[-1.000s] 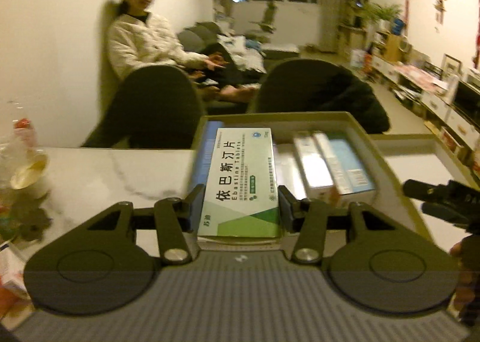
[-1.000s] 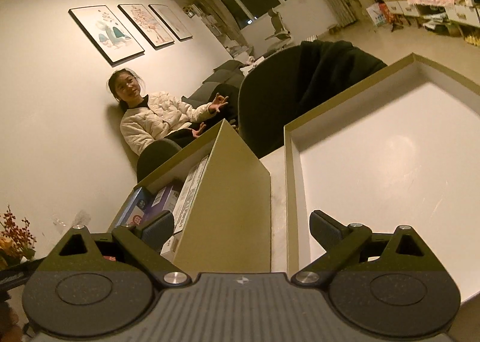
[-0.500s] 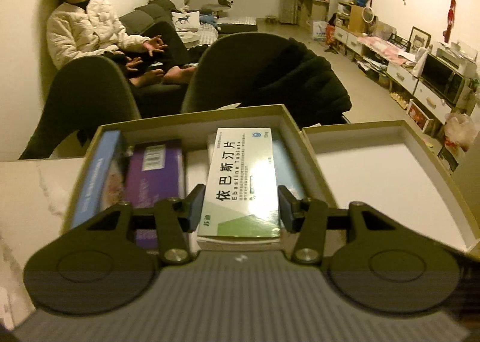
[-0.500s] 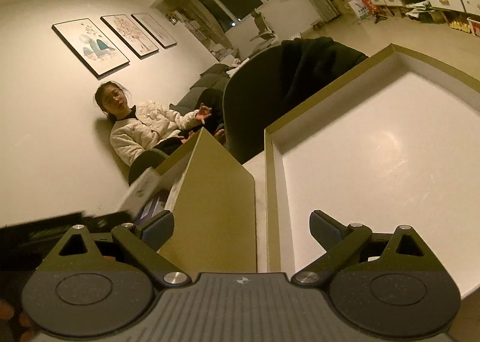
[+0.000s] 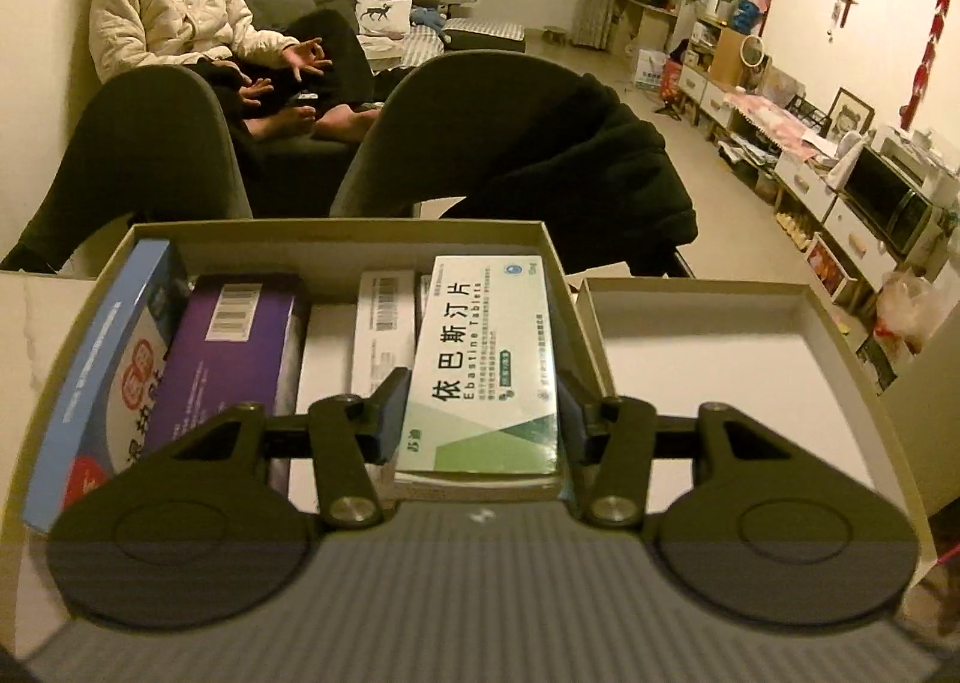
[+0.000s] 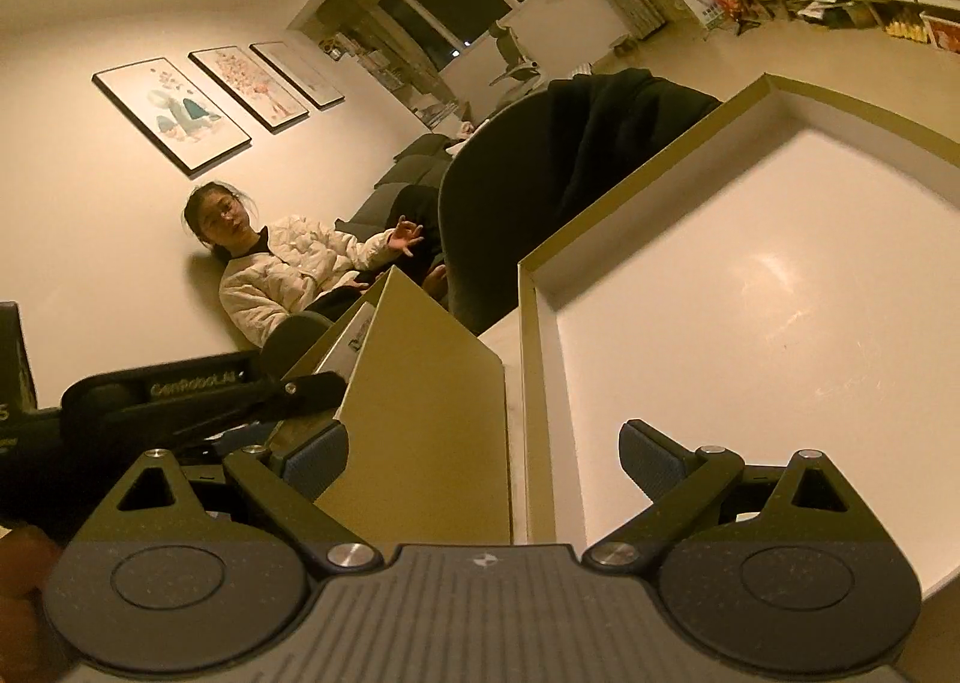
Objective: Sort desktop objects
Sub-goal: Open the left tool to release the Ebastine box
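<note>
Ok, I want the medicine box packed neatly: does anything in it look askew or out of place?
Mostly tidy. Only the blue carton leans tilted against the box's left wall, unlike the flat purple carton. The green-and-white Ebastine carton is still clamped in the left tongs.

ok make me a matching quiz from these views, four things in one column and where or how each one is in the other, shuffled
Things:
1. Ebastine tablets box
2. purple box
3. blue box
4. right gripper

Places or states:
A. leaning against the left wall of the filled olive carton
B. open, with nothing between its fingers
C. clamped in the left gripper, above the carton's right side
D. lying in the carton, barcode up, just right of the blue box

Pairs: 1-C, 2-D, 3-A, 4-B
</note>
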{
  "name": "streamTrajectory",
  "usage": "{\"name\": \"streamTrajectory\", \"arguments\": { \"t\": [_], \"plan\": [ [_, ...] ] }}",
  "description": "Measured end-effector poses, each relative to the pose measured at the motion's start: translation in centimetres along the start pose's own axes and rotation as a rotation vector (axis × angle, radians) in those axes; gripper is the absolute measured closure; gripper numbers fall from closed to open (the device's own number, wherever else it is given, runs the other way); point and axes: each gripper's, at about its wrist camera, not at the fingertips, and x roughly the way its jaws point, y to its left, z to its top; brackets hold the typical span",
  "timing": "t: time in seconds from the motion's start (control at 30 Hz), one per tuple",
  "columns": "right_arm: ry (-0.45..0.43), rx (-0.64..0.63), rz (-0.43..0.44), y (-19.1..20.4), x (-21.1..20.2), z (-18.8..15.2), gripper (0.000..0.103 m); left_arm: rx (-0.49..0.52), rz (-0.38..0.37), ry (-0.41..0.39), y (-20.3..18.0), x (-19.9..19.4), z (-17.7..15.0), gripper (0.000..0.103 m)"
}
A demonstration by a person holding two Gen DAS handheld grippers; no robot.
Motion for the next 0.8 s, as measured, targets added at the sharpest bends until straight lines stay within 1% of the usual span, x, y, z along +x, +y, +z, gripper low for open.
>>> {"name": "streamTrajectory", "arguments": {
  "t": [0.07, 0.2, 0.37, 0.5, 0.63, 0.73, 0.8],
  "plan": [
    [0.004, 0.002, 0.008, 0.0, 0.0, 0.0, 0.005, -0.013, 0.003, 0.008, -0.5, 0.9, 0.7, 0.054],
    [0.017, 0.004, 0.024, 0.0, 0.2, -0.1, 0.005, -0.039, -0.003, 0.023, -0.4, 1.5, 0.7, 0.054],
    [0.011, 0.008, 0.013, -0.2, 0.0, 0.0, 0.005, -0.069, -0.021, 0.038, -0.3, 2.1, 1.1, 0.054],
    [0.013, 0.010, 0.011, -0.2, 0.0, 0.0, 0.005, -0.067, -0.032, 0.038, -0.2, 1.6, 1.2, 0.052],
    [0.016, 0.005, 0.011, -0.1, 0.0, -0.1, 0.005, -0.066, -0.028, 0.027, 0.0, 1.0, 1.3, 0.043],
    [0.009, -0.003, 0.010, 0.0, 0.0, 0.0, 0.005, -0.032, -0.023, -0.001, 0.1, -0.9, 1.2, 0.036],
    [0.006, -0.008, 0.005, 0.1, 0.0, -0.1, 0.005, 0.006, -0.010, -0.040, 0.1, -2.9, 1.0, 0.029]
  ]
}}
